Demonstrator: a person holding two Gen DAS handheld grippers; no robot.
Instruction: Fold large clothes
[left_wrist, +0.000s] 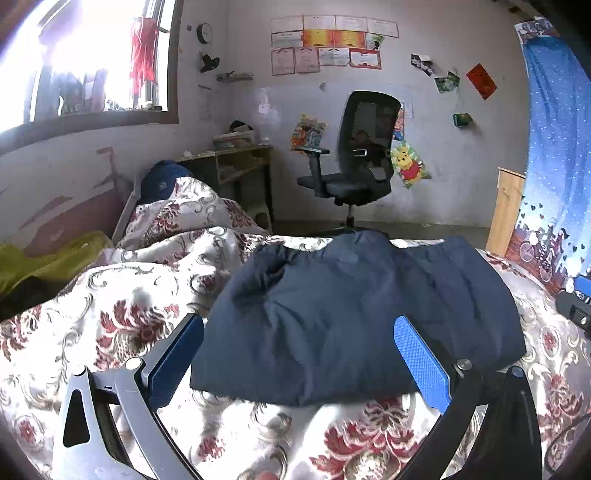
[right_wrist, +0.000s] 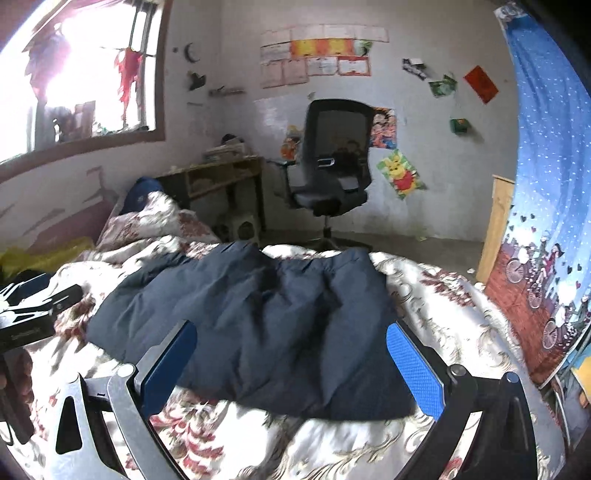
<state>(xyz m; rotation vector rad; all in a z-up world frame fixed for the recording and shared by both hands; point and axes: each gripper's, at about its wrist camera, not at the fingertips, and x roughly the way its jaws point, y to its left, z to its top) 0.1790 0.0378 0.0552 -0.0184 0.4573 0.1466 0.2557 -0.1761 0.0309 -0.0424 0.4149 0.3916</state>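
A dark navy padded jacket (left_wrist: 347, 317) lies folded into a rough rectangle on the flowered bedspread (left_wrist: 110, 317). In the right wrist view the same jacket (right_wrist: 258, 325) spreads across the middle of the bed. My left gripper (left_wrist: 299, 343) hovers open over the jacket's near edge, its blue pads (left_wrist: 421, 365) apart with nothing between them. Open too is my right gripper (right_wrist: 291, 350), above the jacket's near edge and holding nothing. The left gripper's body (right_wrist: 29, 317) shows at the left edge of the right wrist view, and the right gripper's body (left_wrist: 576, 310) at the right edge of the left wrist view.
A black office chair (left_wrist: 354, 158) stands on the floor beyond the bed, beside a wooden desk (left_wrist: 236, 166). A blue patterned curtain (left_wrist: 554, 166) hangs at the right. Bunched bedding and a blue pillow (left_wrist: 162, 181) lie at the bed's far left, with yellow-green cloth (left_wrist: 44, 262) beside them.
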